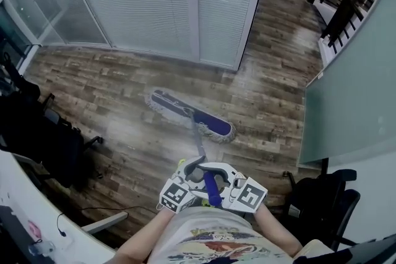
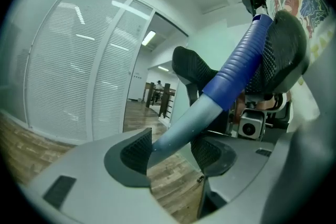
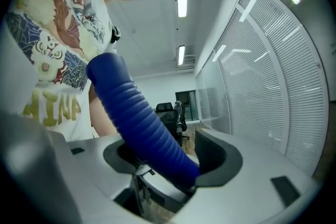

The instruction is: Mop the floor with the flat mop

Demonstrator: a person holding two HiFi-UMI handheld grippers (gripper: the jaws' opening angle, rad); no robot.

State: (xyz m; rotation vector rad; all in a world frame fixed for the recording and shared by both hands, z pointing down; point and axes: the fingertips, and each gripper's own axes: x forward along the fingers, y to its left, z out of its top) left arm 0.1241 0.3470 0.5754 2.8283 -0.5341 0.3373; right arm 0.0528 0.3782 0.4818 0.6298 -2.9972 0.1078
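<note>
The flat mop's blue head (image 1: 192, 115) lies flat on the wood floor ahead of me, slanted from far left to near right. Its grey pole (image 1: 199, 144) rises back toward my body and ends in a ribbed blue grip (image 1: 212, 188). My left gripper (image 1: 197, 165) is shut on the grey pole (image 2: 181, 126) just below the blue grip; in its own view the left gripper (image 2: 170, 147) has a pad on each side of the pole. My right gripper (image 1: 215, 172) is higher up, and in its own view the right gripper (image 3: 168, 157) is shut on the blue grip (image 3: 142, 118).
A glass wall with white blinds (image 1: 154, 3) stands beyond the mop. Black office chairs (image 1: 49, 139) and a white desk (image 1: 37, 219) crowd the left. A frosted partition (image 1: 352, 89) and another chair (image 1: 322, 201) stand on the right. A corridor opens at the far right.
</note>
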